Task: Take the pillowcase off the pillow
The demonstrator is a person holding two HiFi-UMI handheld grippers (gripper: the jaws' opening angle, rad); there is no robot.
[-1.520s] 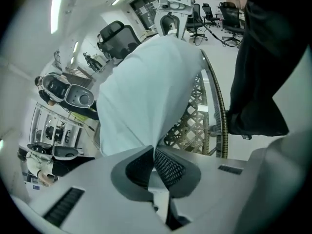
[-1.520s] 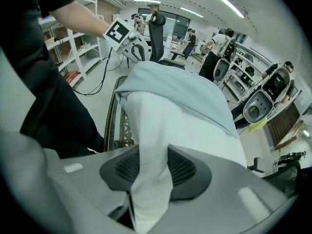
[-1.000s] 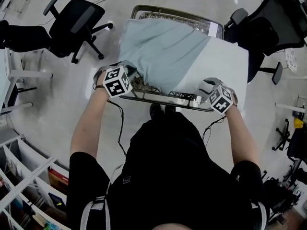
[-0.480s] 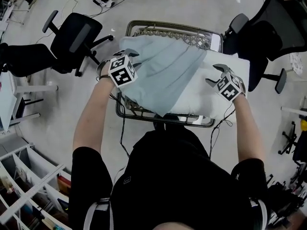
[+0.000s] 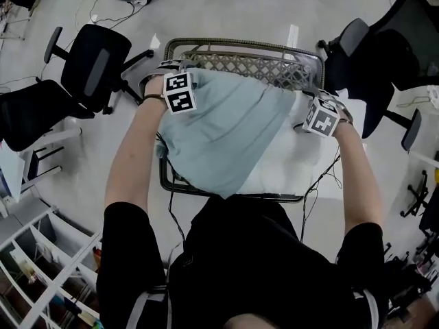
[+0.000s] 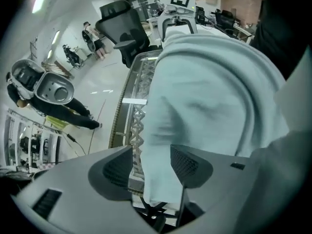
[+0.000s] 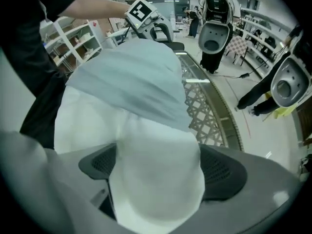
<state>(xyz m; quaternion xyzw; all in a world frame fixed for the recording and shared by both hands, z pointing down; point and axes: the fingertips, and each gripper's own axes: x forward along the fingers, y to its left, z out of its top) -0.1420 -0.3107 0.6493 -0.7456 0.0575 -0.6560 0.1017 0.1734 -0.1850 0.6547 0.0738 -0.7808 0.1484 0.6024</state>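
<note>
Your left tongs point(image 6: 151, 164) stand part open. They have just been opening, and the pale blue pillowcase point(image 6: 209, 82) edge hangs loose between the pads, nearer the right-hand pad. No pinch on it.

Your right tongs point(image 7: 158, 172) are spread wide and have also just been opening. A bare white corner of the pillow point(image 7: 156, 179) bulges into the gap and brushes both pads, with no squeeze showing. Neither tongs has hold of anything.

Pillow and pillowcase lie on the lattice tabletop point(image 5: 240, 44), the pillow's right edge past its rim. In the head view the case covers the left and middle of the pillow and drapes toward you over the near rim. The right part of the pillow is bare, so the case looks partly off. Left tongs are at the far left corner of the case, right tongs at the far right corner of the pillow.

Handling, as a judgement:
- **Case:** thin, limp and light. It'll bunch and may slip out of a shallow pinch, so take a fold at the corner or seam and get cloth only, not filling.
- **Pillow:** soft, bulky and squashy. It gives under the pads, so go deep on the bare corner to anchor it.
- **Snag risk:** the cloth can catch on the lattice or rim.
- **Pull:** draw the two apart, case leftward.
</note>
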